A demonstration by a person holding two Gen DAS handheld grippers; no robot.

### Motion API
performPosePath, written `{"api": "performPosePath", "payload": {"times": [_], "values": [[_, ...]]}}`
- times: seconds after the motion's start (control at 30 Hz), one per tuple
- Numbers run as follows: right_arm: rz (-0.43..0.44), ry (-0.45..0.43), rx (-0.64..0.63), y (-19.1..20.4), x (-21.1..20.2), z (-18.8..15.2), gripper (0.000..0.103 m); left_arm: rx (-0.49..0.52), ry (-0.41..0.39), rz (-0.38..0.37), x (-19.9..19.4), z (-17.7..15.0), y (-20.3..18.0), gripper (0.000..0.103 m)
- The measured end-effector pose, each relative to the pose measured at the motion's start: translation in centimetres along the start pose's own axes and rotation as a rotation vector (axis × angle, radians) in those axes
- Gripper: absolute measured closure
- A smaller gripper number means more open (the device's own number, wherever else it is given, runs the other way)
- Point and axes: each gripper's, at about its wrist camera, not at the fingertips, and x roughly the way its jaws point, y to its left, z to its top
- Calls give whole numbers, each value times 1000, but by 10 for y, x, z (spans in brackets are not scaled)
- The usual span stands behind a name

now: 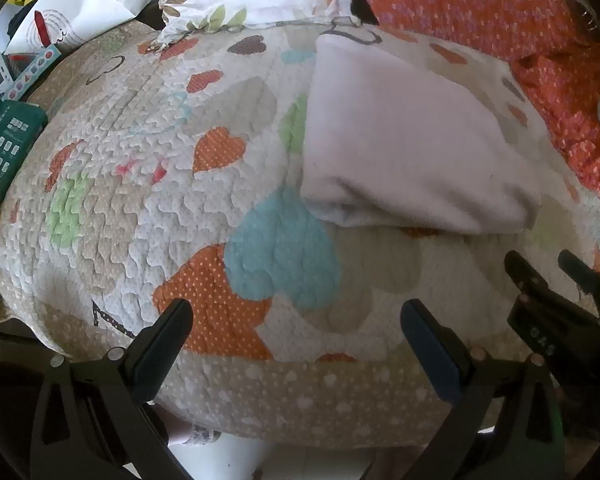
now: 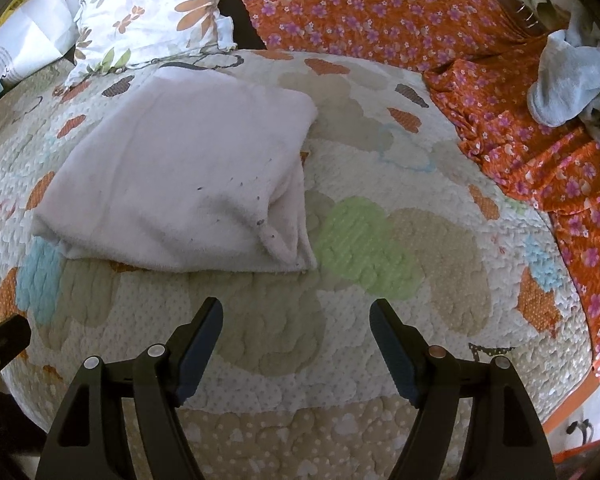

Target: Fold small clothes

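A folded white cloth (image 2: 180, 184) lies flat on the heart-patterned quilt (image 2: 380, 240) of the bed, near a floral pillow (image 2: 148, 12). Left tongs (image 1: 296, 320) and right tongs (image 2: 296, 320) both stand wide apart and empty, just short of the cloth's near edge.

The left gripper (image 1: 296, 320) and right gripper (image 2: 296, 320) are hanging side by side, both tilting steeply downward, jaws standing wide apart with nothing between them.
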Motion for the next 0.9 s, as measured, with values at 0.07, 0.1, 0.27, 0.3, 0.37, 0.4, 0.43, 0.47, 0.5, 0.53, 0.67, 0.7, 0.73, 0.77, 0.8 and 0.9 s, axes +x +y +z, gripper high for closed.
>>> {"api": "performPosePath", "payload": {"times": [0.07, 0.1, 0.27, 0.3, 0.37, 0.4, 0.43, 0.47, 0.5, 0.53, 0.67, 0.7, 0.73, 0.77, 0.8, 0.9], "values": [[2, 2, 3, -1, 0, 0, 22, 11, 3, 12, 1, 0, -2, 0], [2, 3, 4, -1, 0, 0, 22, 13, 3, 13, 1, -1, -2, 0], [0, 13, 9, -1, 2, 0, 22, 11, 5, 11, 1, -2, -2, 0], [0, 14, 8, -1, 2, 0, 22, 10, 5, 12, 1, -2, -2, 0], [0, 16, 8, -1, 2, 0, 22, 7, 5, 11, 1, -2, -1, 0], [0, 16, 7, -1, 3, 0, 22, 7, 5, 11, 1, -2, -1, 0], [-1, 17, 6, -1, 3, -1, 21, 7, 6, 11, 1, -2, -1, 0], [-1, 18, 6, -1, 3, 0, 21, 7, 7, 12, 1, -2, -1, 0], [0, 19, 6, -1, 3, -1, 21, 8, 7, 13, 1, -2, -1, 0], [0, 20, 6, 0, 3, -1, 21, 8, 9, 15, 2, -2, -1, 0], [-7, 32, 6, 0, 5, -1, 21, 1, 20, 14, 4, -3, 0, 0], [-11, 37, 6, 0, 6, -1, 21, -1, 23, 15, 5, -3, 1, 0], [-16, 42, 8, 0, 6, -2, 21, -3, 27, 15, 6, -3, 1, 0], [-22, 49, 10, 0, 7, -2, 21, -4, 29, 16, 6, -4, 1, 0], [-26, 55, 12, -1, 8, -2, 21, -5, 29, 15, 7, -4, 1, 0], [-43, 71, 17, -3, 10, -3, 21, -2, 29, 17, 7, -4, 1, 0]]}}
